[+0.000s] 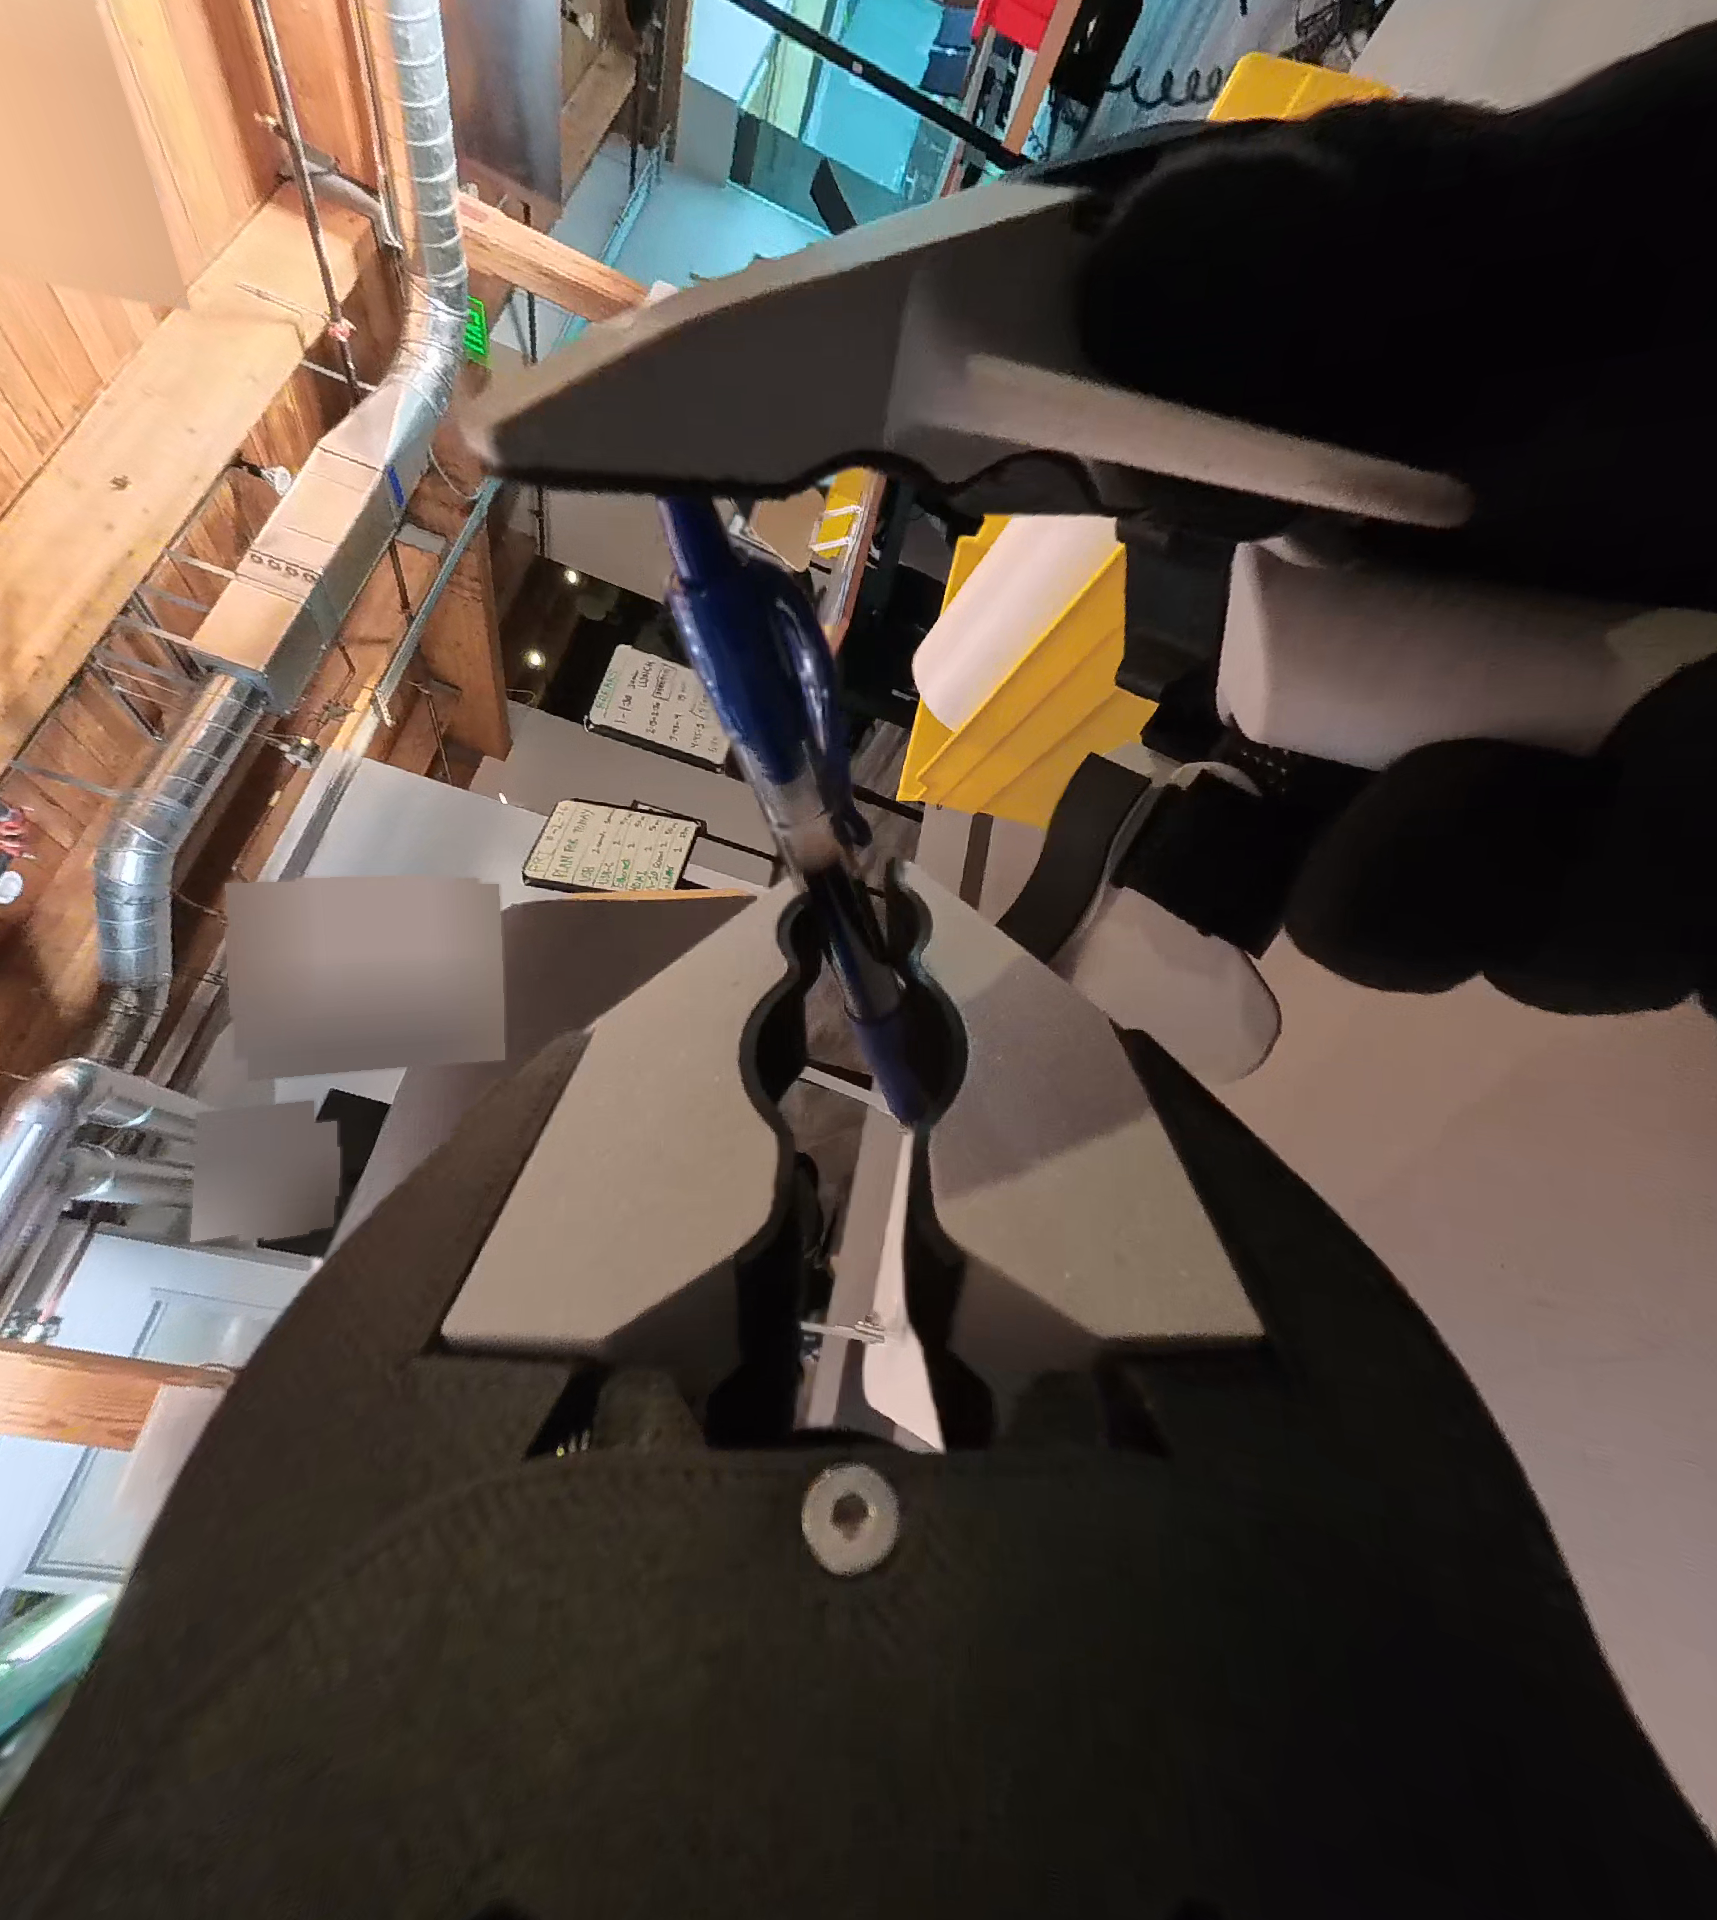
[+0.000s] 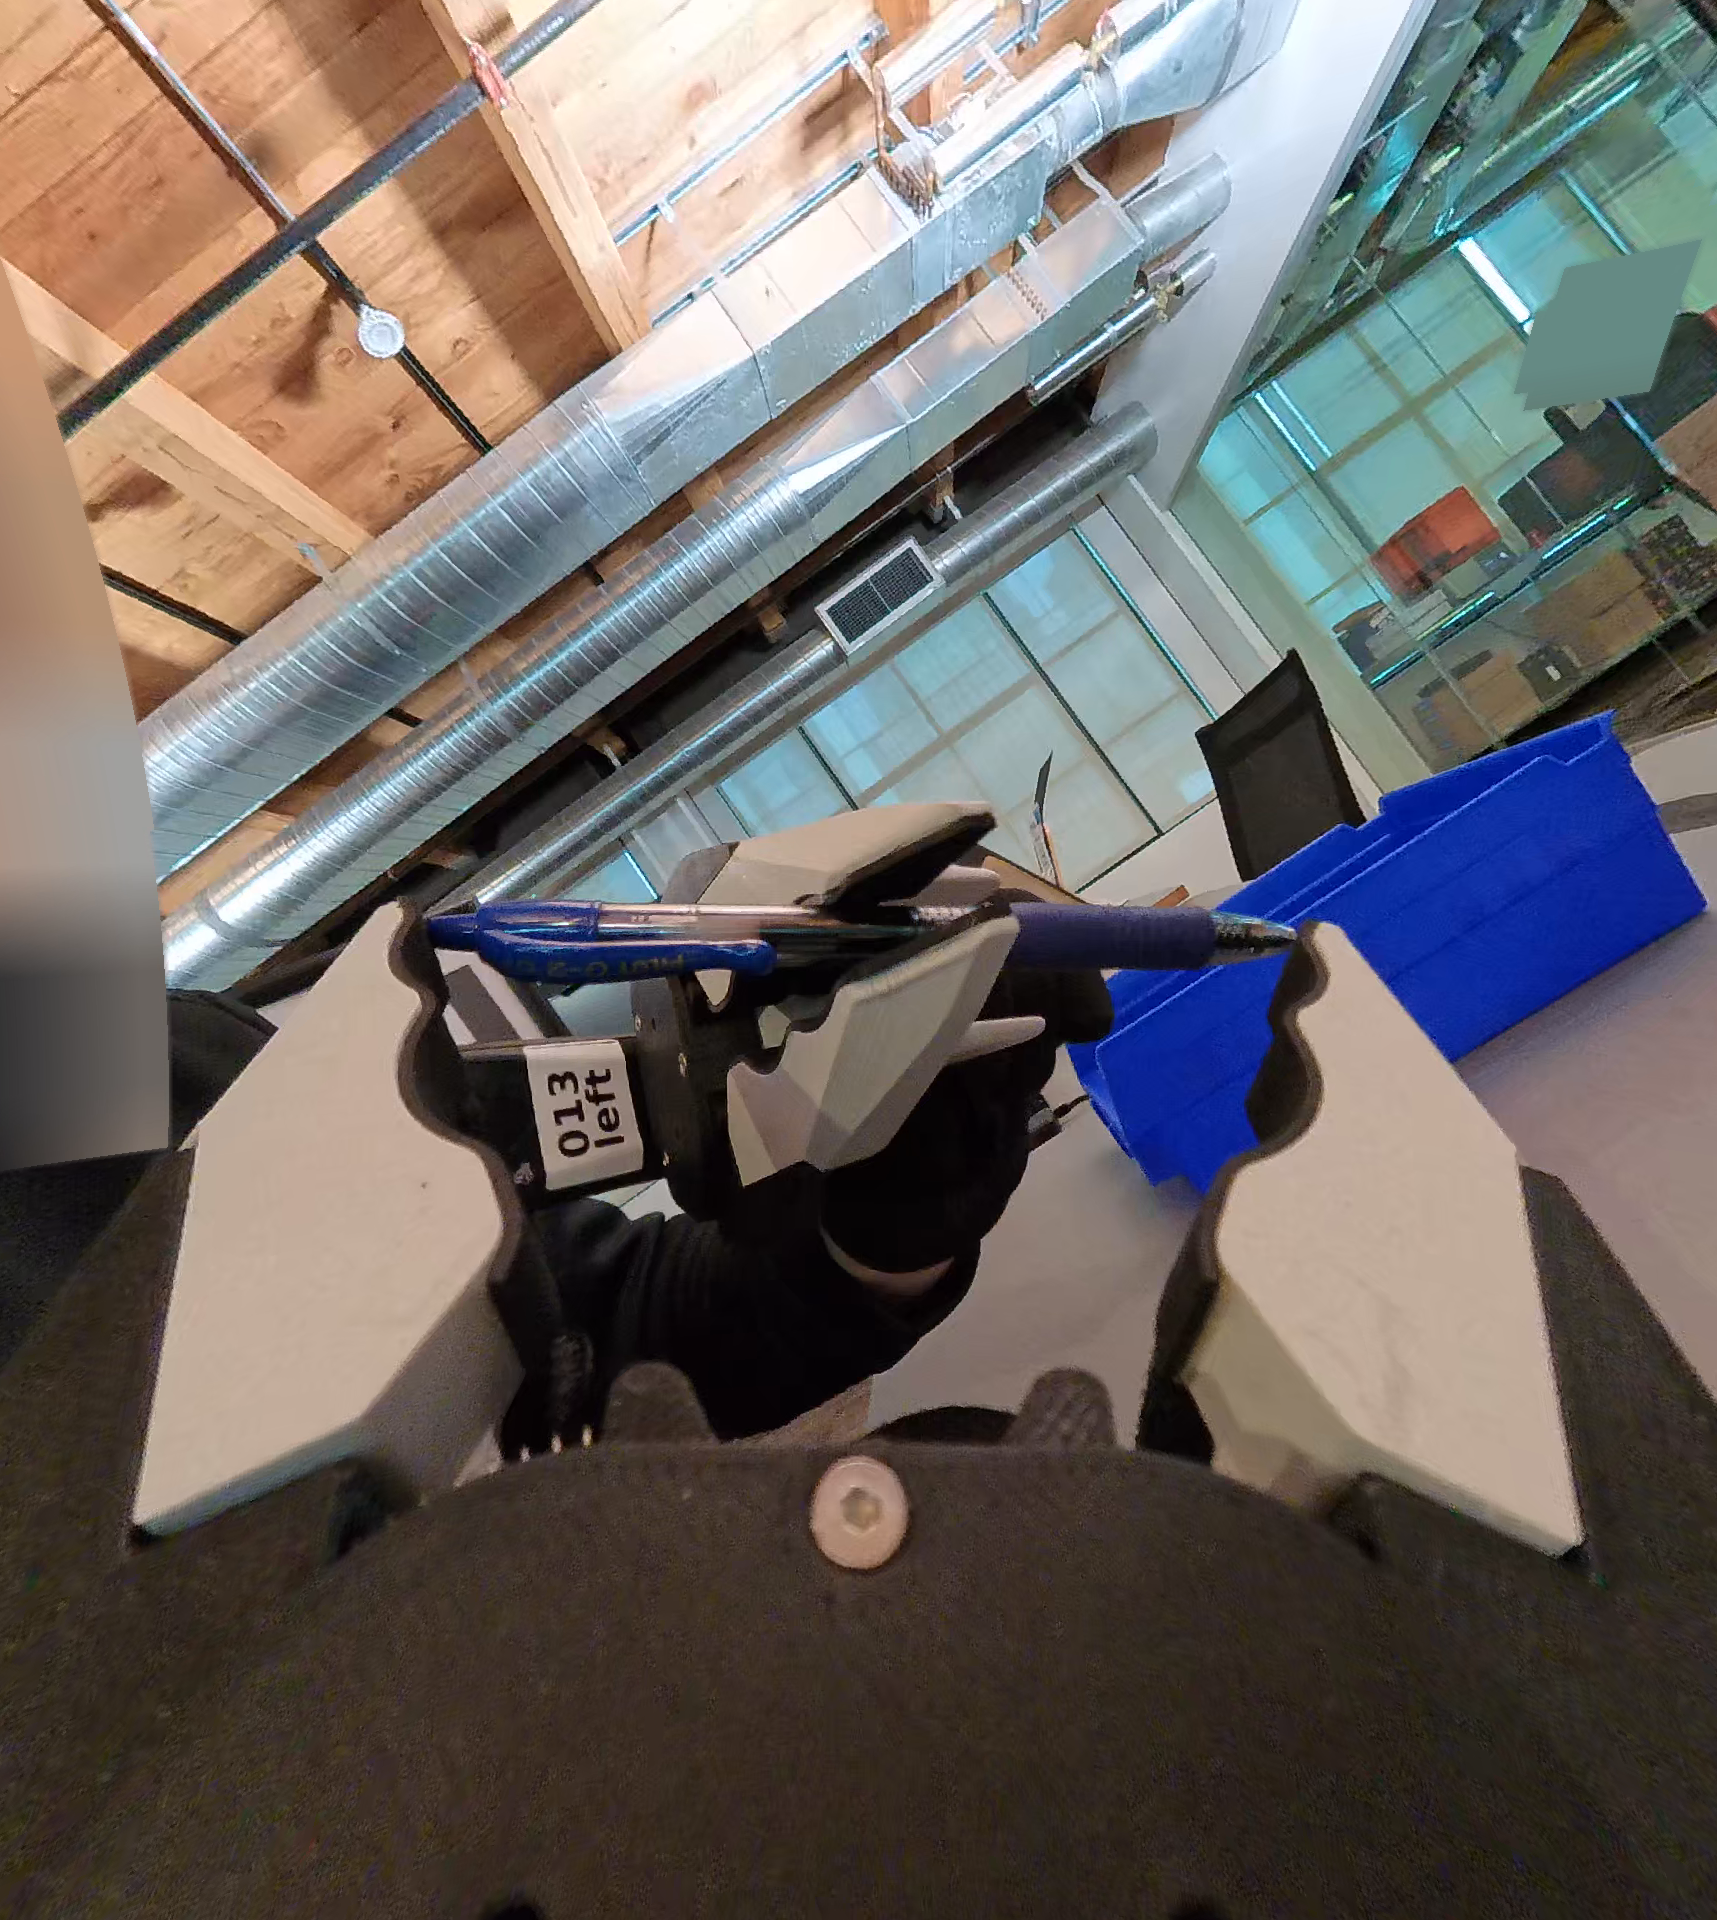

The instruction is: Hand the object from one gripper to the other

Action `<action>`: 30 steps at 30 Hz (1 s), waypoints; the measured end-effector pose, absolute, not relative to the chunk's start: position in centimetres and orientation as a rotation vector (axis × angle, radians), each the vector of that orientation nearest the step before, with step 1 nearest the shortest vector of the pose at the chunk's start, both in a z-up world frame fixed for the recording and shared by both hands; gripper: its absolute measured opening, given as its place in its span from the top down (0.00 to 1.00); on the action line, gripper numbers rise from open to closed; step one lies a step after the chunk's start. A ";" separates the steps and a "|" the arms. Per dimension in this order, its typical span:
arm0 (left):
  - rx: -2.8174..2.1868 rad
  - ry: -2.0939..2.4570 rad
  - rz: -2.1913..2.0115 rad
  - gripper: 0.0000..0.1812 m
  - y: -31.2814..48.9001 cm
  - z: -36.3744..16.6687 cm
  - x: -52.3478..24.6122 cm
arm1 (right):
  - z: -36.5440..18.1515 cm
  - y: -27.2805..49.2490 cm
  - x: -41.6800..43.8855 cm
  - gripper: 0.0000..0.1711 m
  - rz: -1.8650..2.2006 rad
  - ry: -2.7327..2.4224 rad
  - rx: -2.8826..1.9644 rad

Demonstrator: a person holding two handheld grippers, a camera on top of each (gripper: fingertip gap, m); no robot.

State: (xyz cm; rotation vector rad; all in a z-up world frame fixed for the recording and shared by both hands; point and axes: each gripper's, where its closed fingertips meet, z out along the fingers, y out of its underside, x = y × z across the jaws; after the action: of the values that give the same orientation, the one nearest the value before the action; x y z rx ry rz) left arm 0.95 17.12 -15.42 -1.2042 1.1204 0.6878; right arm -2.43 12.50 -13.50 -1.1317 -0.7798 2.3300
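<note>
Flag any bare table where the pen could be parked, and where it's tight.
Free: the grey tabletop is bare beside the blue plastic bin, on the side nearer the camera. Crowded: the gap of the open right gripper is filled by the left gripper, which is shut on the blue clip pen. The pen's ends nearly reach both fingers.

Wood-plank ceiling (image 2: 241,166) showing overhead, silver ducts (image 2: 480,623) running under it. Glass partition walls (image 2: 1405,499) letting in daylight. Grey bench (image 2: 1612,1091) carrying a blue bin (image 2: 1519,925); yellow bins (image 1: 1020,707) sitting farther off.
</note>
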 end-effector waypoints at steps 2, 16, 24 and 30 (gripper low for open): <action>-1.238 1.109 0.660 0.96 17.3 -15.6 0.9 | -13.5 12.6 -2.5 0.09 2.305 -0.780 -1.139; -1.941 0.593 -0.938 0.96 17.1 -17.7 -0.3 | -17.0 14.8 -2.0 0.07 0.953 -1.462 -0.899; -2.061 0.591 -1.235 0.96 15.7 -20.0 1.2 | -19.2 14.7 -3.3 0.07 0.433 -1.758 -0.608; -2.099 0.620 -1.297 0.96 15.1 -21.0 1.9 | -20.6 14.6 -4.1 0.07 0.355 -1.824 -0.595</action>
State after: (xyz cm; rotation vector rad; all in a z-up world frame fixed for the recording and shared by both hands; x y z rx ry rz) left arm 1.90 15.13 -20.99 -2.0988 0.6202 -1.2975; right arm -4.10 14.60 -20.62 -0.5947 -1.8239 0.3549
